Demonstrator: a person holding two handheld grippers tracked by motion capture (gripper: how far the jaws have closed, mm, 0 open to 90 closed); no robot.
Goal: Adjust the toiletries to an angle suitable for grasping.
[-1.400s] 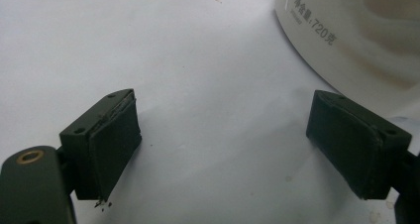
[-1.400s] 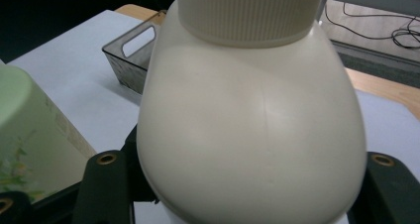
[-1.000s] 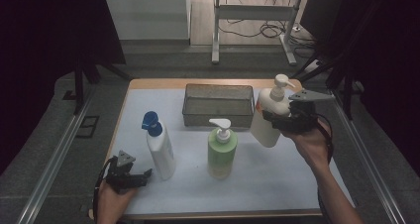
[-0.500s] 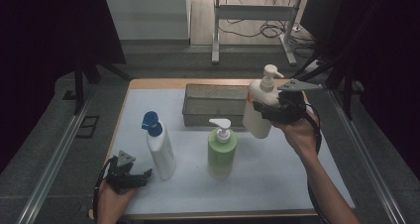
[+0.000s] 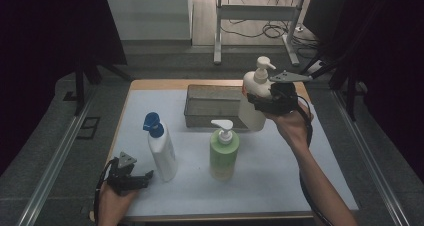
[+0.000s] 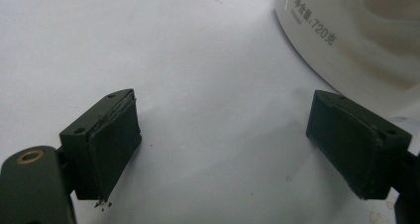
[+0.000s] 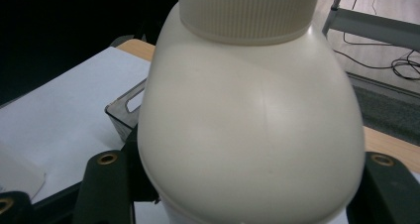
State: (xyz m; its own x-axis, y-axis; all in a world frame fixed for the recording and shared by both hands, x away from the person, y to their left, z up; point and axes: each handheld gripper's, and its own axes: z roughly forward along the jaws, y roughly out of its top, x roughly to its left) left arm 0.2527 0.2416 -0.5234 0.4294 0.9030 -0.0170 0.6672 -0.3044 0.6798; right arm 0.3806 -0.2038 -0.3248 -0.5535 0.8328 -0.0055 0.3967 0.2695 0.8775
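My right gripper point(image 5: 259, 101) is shut on a cream pump bottle point(image 5: 251, 108) and holds it upright in the air, over the right end of a dark mesh basket point(image 5: 212, 105). In the right gripper view the bottle's shoulder point(image 7: 247, 125) sits between the two black jaws. My left gripper point(image 5: 132, 177) rests open at the table's front left, close beside a white bottle with a blue cap point(image 5: 161, 148). In the left gripper view its jaws stand wide apart with bare table between them, and the white bottle's labelled side point(image 6: 356, 30) is at the upper right.
A green pump bottle point(image 5: 223, 148) stands mid-table in front of the basket. A white sheet point(image 5: 280, 171) covers the tabletop. The basket's corner point(image 7: 124, 110) is just behind the held bottle. Dark floor and metal rails flank the table.
The right gripper has carried the cream bottle leftward, from beside the basket's right end to over it. The left gripper has stayed put.
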